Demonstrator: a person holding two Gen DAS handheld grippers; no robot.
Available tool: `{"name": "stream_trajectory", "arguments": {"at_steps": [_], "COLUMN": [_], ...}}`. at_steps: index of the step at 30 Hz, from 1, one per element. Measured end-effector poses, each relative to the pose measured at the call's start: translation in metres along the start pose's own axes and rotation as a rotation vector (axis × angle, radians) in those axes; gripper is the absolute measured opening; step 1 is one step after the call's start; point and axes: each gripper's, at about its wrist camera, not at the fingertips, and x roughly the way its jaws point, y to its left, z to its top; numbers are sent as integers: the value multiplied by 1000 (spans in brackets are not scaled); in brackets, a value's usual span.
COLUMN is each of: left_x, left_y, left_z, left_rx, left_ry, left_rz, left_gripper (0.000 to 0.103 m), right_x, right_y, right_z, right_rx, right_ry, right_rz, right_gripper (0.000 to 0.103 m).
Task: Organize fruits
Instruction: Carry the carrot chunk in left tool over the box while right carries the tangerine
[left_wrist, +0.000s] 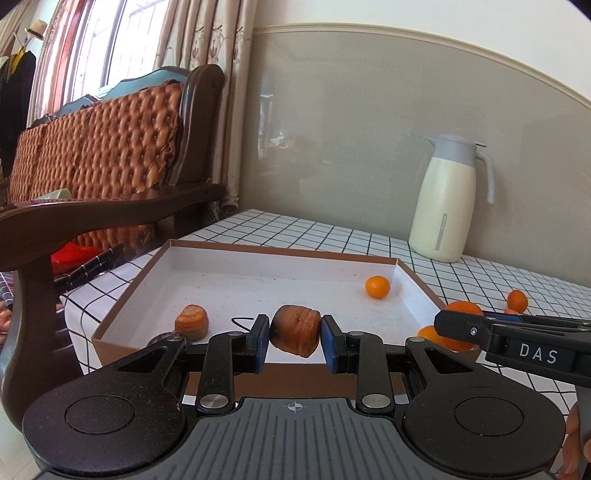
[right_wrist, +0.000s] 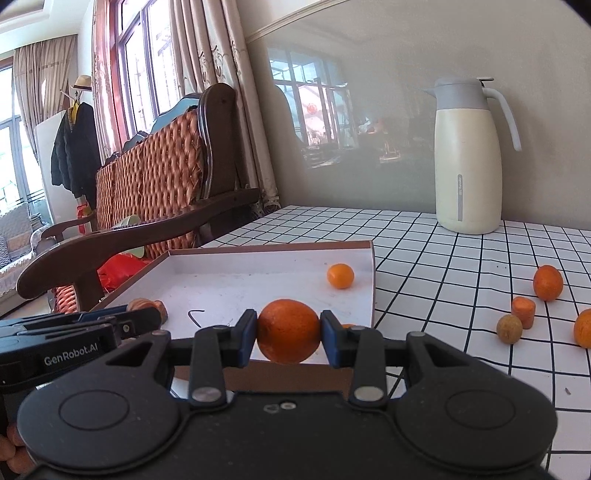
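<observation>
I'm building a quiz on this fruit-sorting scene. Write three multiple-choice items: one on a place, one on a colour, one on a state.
1. Where does the cream and grey thermos jug stand?
A. on the checked tablecloth by the wall
B. inside the box
C. on the wooden sofa

2. What colour is the inside of the shallow brown cardboard box?
A. red
B. white
C. black

3. What does the right gripper hold?
A. nothing
B. a brown sliced piece
C. a round orange fruit

Answers: 1 A, the jug sits on the cloth against the wall. 2 B, floor and walls are white. 3 C, its blue pads press on the orange; the left gripper has the brown sliced piece.
</observation>
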Motion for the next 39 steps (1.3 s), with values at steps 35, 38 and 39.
{"name": "stream_trajectory", "arguments": {"at_steps": [35, 38, 39], "left_x": [50, 56, 57], "left_y": [33, 34, 34], "left_z": [22, 22, 22], "left_rx": [24, 29, 31], "left_ry": [-7, -2, -1], "left_rz": [154, 165, 169], "left_gripper": [30, 30, 30], "right_x": [59, 67, 70], "right_y": [6, 2, 1], "right_z": [17, 20, 20], "right_rx": [59, 78, 85], "right_ry": [18, 30, 32], "right_rz": [-108, -119, -121], "right_gripper": [29, 29, 29]}}
